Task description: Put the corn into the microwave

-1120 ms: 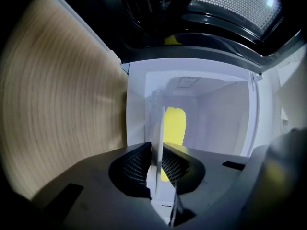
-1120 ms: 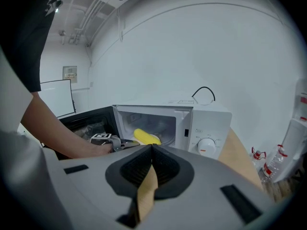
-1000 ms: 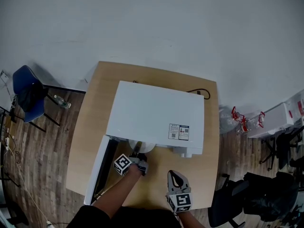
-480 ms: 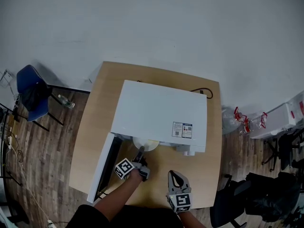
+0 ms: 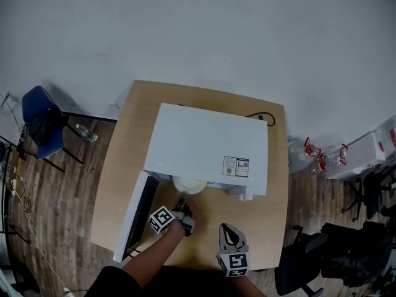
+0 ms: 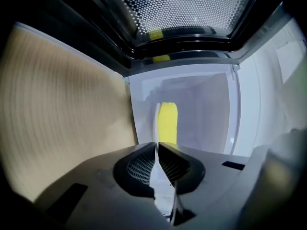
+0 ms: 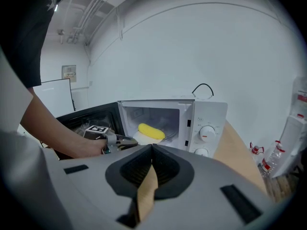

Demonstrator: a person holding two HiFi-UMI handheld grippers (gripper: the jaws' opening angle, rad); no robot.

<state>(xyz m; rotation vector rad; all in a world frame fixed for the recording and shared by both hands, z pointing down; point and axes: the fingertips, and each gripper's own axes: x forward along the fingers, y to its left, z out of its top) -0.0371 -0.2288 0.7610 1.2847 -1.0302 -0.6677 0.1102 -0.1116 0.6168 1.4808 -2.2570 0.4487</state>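
Corn point(image 7: 151, 132): inside microwave point(image 5: 207, 147), placed | door point(image 5: 133, 215): open, closing likely left | left gripper point(image 6: 157, 145): jaws just closed together, empty | right gripper point(image 7: 152, 147): jaws together, empty

No wording can be read anywhere. A white label point(image 5: 235, 166) on the microwave's point(image 5: 198, 141) top, right of frame centre, carries print and small dark squares too fine to make out. Black-and-white square markers face up on the cubes of the left claw point(image 5: 180, 203) and right claw point(image 5: 227, 228), lower centre. A small wall notice point(image 7: 69, 71), upper left in the right gripper view, is illegible.
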